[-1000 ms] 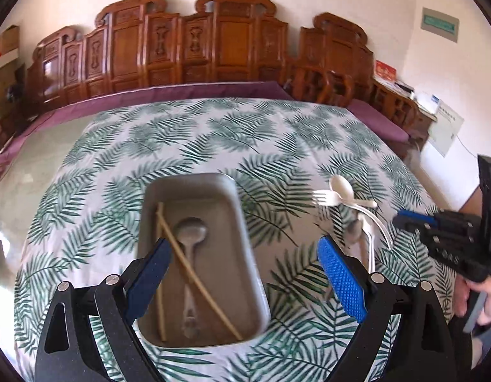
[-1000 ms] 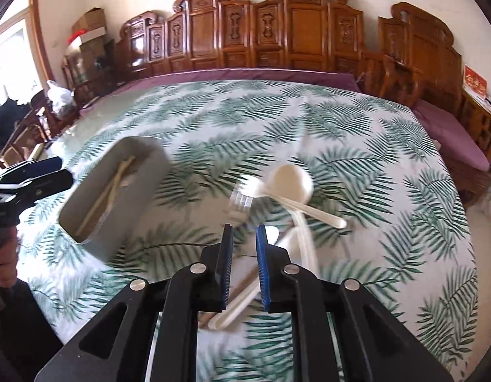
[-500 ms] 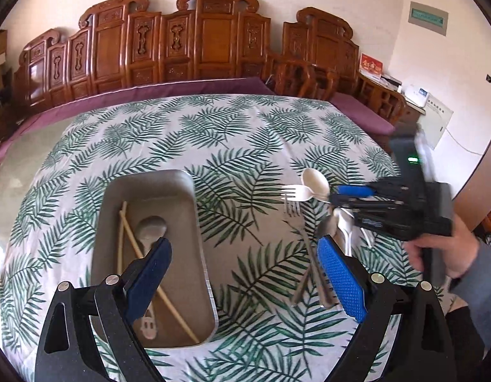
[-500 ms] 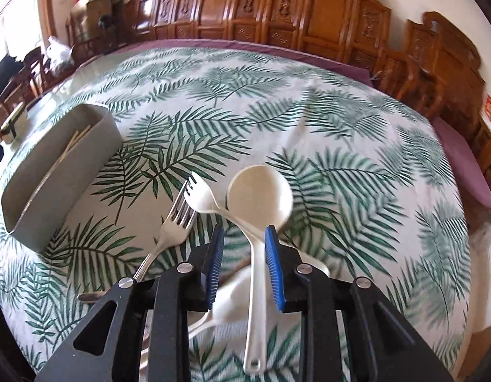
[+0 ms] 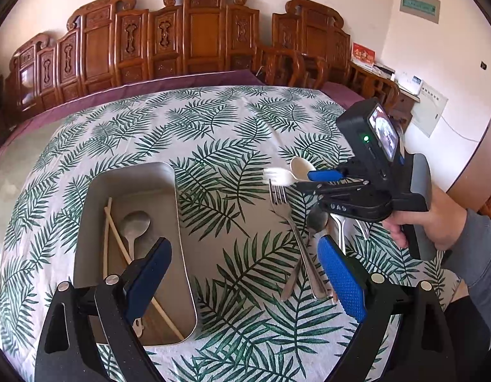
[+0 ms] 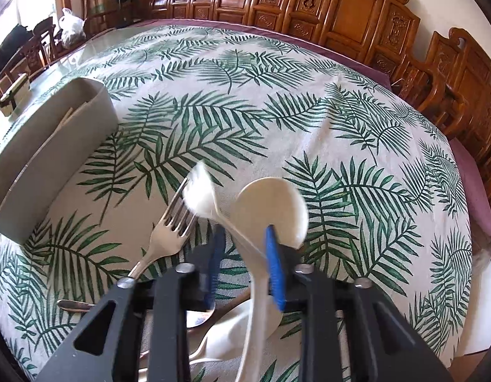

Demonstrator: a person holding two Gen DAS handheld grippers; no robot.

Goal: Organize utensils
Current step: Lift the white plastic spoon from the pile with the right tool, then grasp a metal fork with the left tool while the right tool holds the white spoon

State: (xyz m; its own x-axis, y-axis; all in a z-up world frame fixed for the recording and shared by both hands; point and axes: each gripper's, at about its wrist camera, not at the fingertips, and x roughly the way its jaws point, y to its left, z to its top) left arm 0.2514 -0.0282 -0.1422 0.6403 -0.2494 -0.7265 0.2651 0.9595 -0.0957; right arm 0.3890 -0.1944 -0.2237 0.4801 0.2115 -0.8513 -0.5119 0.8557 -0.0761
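Observation:
A grey tray (image 5: 169, 184) on the leaf-print tablecloth holds chopsticks (image 5: 118, 248) and a metal spoon (image 5: 135, 226). My left gripper (image 5: 245, 273) is open and empty, between the tray and a utensil pile. The pile has a metal fork (image 5: 285, 210), a white plastic fork (image 5: 279, 176) and a white plastic spoon (image 5: 301, 167). My right gripper (image 6: 245, 254) is open, its pads (image 6: 274, 264) either side of the handles of the white fork (image 6: 201, 195) and white spoon (image 6: 271, 210). The metal fork (image 6: 169, 235) lies to the left. The tray (image 6: 48, 159) shows at far left.
More white and metal utensils (image 6: 232, 328) lie under my right gripper. Carved wooden chairs (image 5: 201, 38) ring the far side of the round table. The table's edge drops off at the right (image 6: 478, 216).
My right gripper has moved forward and lower over the pile, and its jaws have opened wider around the white handles. My left gripper has shifted right, so the tray sits further left.

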